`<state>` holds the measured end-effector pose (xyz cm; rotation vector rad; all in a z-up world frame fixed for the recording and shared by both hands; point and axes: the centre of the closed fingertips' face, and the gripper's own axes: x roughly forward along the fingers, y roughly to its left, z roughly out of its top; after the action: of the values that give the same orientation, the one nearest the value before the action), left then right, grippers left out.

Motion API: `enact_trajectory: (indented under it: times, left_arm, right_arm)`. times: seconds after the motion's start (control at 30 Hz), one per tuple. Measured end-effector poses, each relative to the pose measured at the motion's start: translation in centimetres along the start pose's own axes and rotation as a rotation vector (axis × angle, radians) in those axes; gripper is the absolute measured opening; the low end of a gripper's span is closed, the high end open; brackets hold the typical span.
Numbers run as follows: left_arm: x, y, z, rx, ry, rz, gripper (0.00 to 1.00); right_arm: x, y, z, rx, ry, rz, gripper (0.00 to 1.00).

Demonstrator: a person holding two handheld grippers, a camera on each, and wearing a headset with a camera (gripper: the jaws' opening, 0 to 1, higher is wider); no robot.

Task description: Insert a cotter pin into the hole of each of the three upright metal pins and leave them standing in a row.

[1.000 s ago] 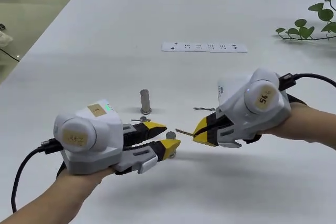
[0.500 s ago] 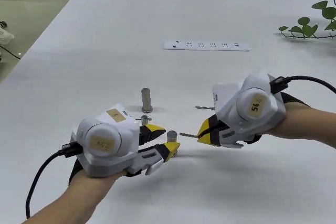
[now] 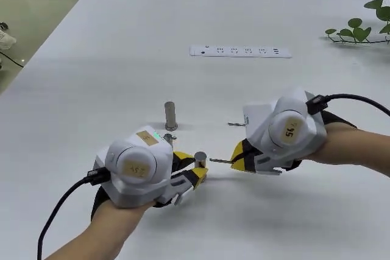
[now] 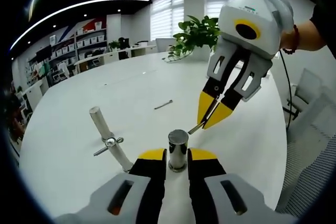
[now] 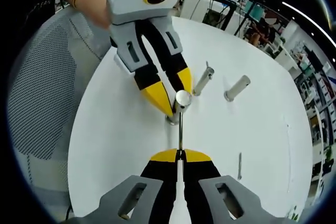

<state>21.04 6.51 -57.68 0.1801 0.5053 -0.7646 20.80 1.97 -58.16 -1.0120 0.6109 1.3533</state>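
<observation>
- r gripper has brought cotter pin level w/ metal pin top; r fingers clamped on it.
- l gripper grips that pin upright between its fingers.

1. The left gripper is down low at the near left. The left forearm comes up from the bottom edge, and the nose points right and a bit away.
2. Its fingers are snug on both sides of an upright metal pin, yellow tips level with each other.
3. The right gripper comes in from the right on a roughly level right forearm, aimed left at the other one.
4. Its fingers are pinched tight on the tail of a cotter pin.
5. The two sets of tips face each other, near but not touching.
</observation>
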Motion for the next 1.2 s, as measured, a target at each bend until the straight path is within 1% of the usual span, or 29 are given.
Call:
enact_trajectory:
  times: [0.2, 0.37, 0.77, 0.87, 1.2]
  left_arm:
    - [0.21, -0.01, -0.23, -0.011, 0.004, 0.003, 0.1]
    - [0.21, -0.04, -0.31, -0.029, -0.003, 0.009, 0.1]
    - [0.29, -0.07, -0.39, -0.03, -0.002, 0.018, 0.1]
    - [0.34, -0.05, -0.39, -0.035, -0.001, 0.019, 0.1]
    - [0.39, 0.0, -0.36, -0.027, -0.002, 0.023, 0.1]
  right_arm:
    - [0.0, -0.12, 0.28, -0.011, 0.002, -0.001, 0.0]
    - [0.02, -0.14, 0.52, -0.021, 0.004, 0.002, 0.0]
    - [0.07, -0.31, 0.79, -0.036, 0.016, 0.0, 0.0]
    - [0.09, -0.4, 0.74, -0.047, 0.029, -0.003, 0.0]
    - [-0.29, -0.26, 0.95, -0.044, 0.039, -0.007, 0.0]
